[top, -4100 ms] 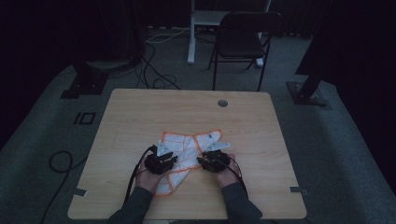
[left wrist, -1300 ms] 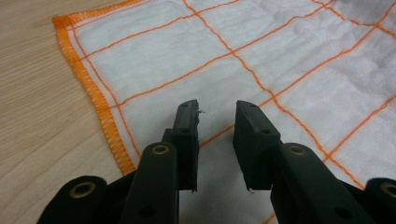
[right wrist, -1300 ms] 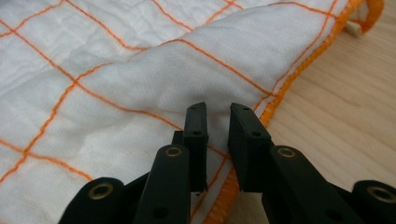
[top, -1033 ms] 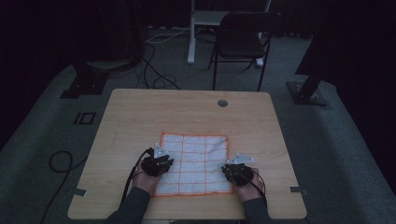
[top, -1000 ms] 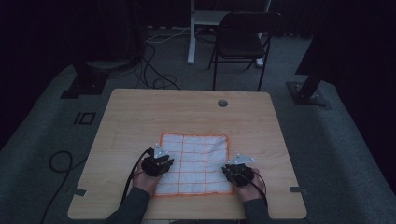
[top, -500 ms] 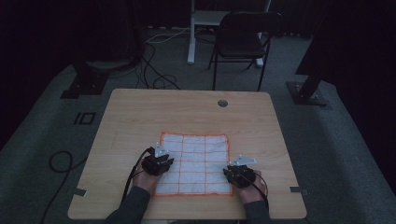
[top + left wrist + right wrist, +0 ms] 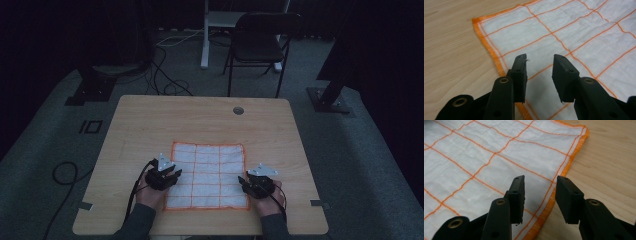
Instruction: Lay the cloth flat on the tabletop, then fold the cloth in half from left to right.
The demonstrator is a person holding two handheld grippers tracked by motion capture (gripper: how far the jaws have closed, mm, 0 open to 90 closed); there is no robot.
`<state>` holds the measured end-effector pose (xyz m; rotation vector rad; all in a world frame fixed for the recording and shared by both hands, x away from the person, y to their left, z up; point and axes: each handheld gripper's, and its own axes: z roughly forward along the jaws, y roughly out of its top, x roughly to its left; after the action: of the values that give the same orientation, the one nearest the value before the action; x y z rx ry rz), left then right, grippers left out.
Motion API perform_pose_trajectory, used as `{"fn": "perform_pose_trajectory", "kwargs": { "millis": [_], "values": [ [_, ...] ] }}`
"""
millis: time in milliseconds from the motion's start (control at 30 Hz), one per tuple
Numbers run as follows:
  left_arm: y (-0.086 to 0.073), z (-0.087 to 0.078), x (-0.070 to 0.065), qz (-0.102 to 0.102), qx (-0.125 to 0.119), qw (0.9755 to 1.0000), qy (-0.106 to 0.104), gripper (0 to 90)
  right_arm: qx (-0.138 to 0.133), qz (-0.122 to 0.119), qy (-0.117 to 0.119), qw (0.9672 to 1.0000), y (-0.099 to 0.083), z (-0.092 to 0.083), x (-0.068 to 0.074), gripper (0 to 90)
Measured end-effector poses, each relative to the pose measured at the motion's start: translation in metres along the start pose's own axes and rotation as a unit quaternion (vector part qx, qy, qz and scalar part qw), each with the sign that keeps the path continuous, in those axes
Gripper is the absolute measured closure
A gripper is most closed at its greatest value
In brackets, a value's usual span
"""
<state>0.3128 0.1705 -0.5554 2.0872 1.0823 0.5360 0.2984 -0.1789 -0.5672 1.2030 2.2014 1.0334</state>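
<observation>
A white cloth (image 7: 208, 176) gridded and hemmed in orange is spread flat on the table's (image 7: 150, 125) near half. The left gripper (image 7: 539, 67) and right gripper (image 7: 540, 188) are poised over its side edges, jaws just opened, nothing pinched.

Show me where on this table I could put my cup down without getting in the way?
The far half of the table, between the cloth and the small round hole, is bare wood, as are the strips left and right of the cloth. The near edge is crowded: the left gripper and right gripper sit at the cloth's sides.
</observation>
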Motion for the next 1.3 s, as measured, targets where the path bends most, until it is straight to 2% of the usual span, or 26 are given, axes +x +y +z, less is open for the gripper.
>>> {"fn": "perform_pose_trajectory", "kwargs": {
  "millis": [200, 333, 500, 800, 1100, 1300],
  "values": [
    [-0.009, -0.005, 0.008, -0.019, 0.005, 0.9998, 0.005, 64.4, -0.003, 0.0, -0.002, 1.0, 0.001, 0.001, -0.001, 57.8],
    [-0.013, -0.006, 0.011, -0.023, 0.008, 0.9997, 0.005, 64.2, -0.001, 0.001, -0.005, 1.0, 0.001, 0.001, -0.001, 57.3],
    [-0.015, -0.005, 0.012, -0.027, 0.012, 0.9995, 0.006, 63.3, -0.004, 0.003, -0.007, 1.0, 0.001, 0.0, -0.003, 56.6],
    [-0.018, 0.004, 0.016, -0.047, 0.024, 0.9984, 0.018, 60.8, -0.006, 0.009, -0.011, 0.9999, -0.001, -0.001, -0.006, 56.3],
    [-0.017, 0.005, 0.015, -0.056, 0.022, 0.9978, 0.026, 60.4, 0.0, 0.01, -0.014, 0.9999, -0.005, 0.0, -0.008, 57.6],
    [-0.017, 0.006, 0.013, -0.063, 0.019, 0.9975, 0.027, 66.3, 0.001, 0.006, -0.011, 0.9999, -0.005, 0.001, -0.006, 57.3]
  ]
}}
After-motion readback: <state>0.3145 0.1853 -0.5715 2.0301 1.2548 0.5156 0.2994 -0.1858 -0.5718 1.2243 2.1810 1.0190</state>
